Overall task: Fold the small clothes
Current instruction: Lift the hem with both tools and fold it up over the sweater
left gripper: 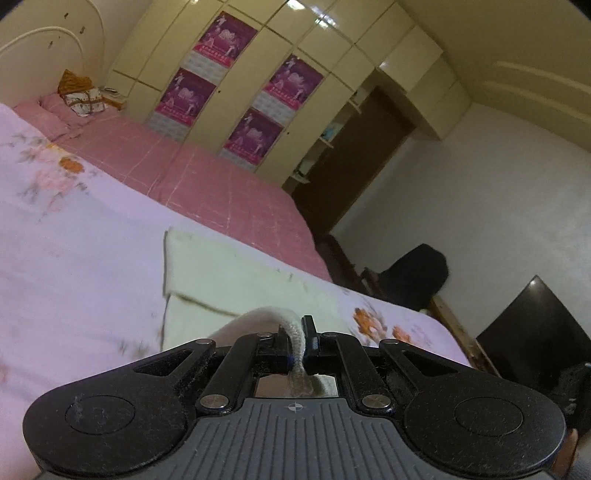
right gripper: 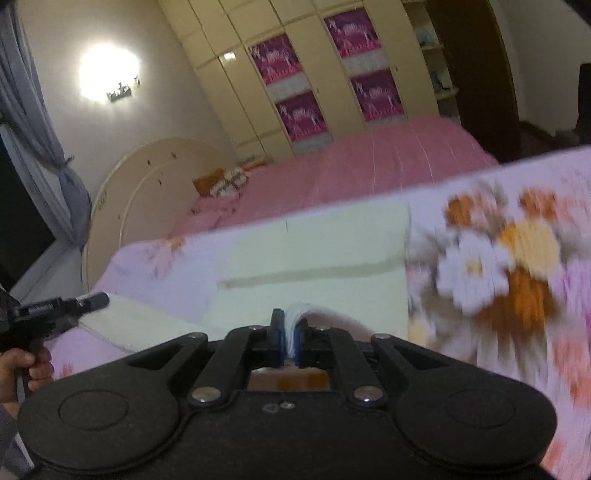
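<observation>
Left gripper (left gripper: pixel 297 334): lower centre of the left wrist view, jaws closed on a ribbed grey-white hem of the small garment (left gripper: pixel 293 332). Right gripper (right gripper: pixel 290 338): lower centre of the right wrist view, jaws closed on a white ribbed edge of the same kind; whether it is the same piece cannot be told. Pale cream cloth (left gripper: pixel 221 273): flat, with a fold line across it, middle of both views just beyond the fingertips, lying on the lilac floral bedspread (left gripper: pixel 74 240). Pink checked sheet (left gripper: pixel 207 181): beyond the bedspread, upper middle. Wardrobe (left gripper: pixel 295 48): cream doors carrying four magenta posters (left gripper: pixel 227 35), top of frame. Headboard (right gripper: pixel 147 177): rounded, cream, left of centre in the right wrist view. Wall lamp (right gripper: pixel 109 74): lit, upper left there.
</observation>
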`<action>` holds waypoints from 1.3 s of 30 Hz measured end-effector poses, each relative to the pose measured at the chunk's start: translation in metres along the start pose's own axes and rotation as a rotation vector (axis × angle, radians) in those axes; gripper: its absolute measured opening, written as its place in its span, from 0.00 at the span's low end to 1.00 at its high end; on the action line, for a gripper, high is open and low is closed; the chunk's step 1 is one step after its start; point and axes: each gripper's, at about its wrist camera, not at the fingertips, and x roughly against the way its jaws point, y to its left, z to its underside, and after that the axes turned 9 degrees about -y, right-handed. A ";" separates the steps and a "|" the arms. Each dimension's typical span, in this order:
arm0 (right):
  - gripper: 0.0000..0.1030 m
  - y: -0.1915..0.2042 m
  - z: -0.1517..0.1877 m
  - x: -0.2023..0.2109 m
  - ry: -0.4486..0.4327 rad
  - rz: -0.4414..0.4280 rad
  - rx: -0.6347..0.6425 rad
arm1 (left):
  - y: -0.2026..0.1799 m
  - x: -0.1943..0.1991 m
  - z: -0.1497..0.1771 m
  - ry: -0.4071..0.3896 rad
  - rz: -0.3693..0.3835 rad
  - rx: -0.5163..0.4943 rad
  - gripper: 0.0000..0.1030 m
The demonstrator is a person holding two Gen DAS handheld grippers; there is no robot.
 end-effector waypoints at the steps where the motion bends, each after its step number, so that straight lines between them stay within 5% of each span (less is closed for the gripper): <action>1: 0.05 -0.001 -0.008 -0.007 -0.007 0.004 -0.002 | 0.002 -0.015 -0.003 0.004 -0.015 0.013 0.04; 5: 0.05 -0.028 -0.025 -0.058 -0.002 0.036 -0.061 | 0.021 -0.068 -0.011 0.008 -0.070 0.087 0.04; 16: 0.05 -0.120 -0.036 -0.203 0.042 0.034 -0.257 | 0.070 -0.223 -0.006 0.096 -0.180 0.084 0.04; 26: 0.06 -0.166 -0.034 -0.291 0.102 0.036 -0.326 | 0.096 -0.295 0.009 0.081 -0.180 0.042 0.05; 28: 0.13 -0.167 -0.030 -0.300 0.109 0.014 -0.321 | 0.096 -0.300 0.011 0.075 -0.180 0.048 0.05; 29: 0.18 -0.167 -0.028 -0.303 0.106 0.003 -0.320 | 0.096 -0.301 0.012 0.071 -0.179 0.048 0.11; 31: 0.32 -0.169 -0.026 -0.302 0.084 -0.005 -0.320 | 0.097 -0.302 0.013 0.047 -0.176 0.034 0.51; 32: 0.37 -0.171 -0.025 -0.300 0.070 -0.011 -0.329 | 0.096 -0.302 0.011 0.024 -0.180 0.022 0.80; 34: 0.51 -0.175 -0.027 -0.296 0.037 -0.024 -0.352 | 0.088 -0.299 0.007 -0.017 -0.202 -0.024 0.87; 38: 0.52 -0.184 -0.031 -0.278 -0.038 -0.029 -0.349 | 0.081 -0.304 -0.001 0.012 -0.191 -0.104 0.84; 39: 0.52 -0.185 -0.033 -0.276 -0.043 -0.015 -0.320 | 0.079 -0.308 -0.003 0.032 -0.198 -0.137 0.75</action>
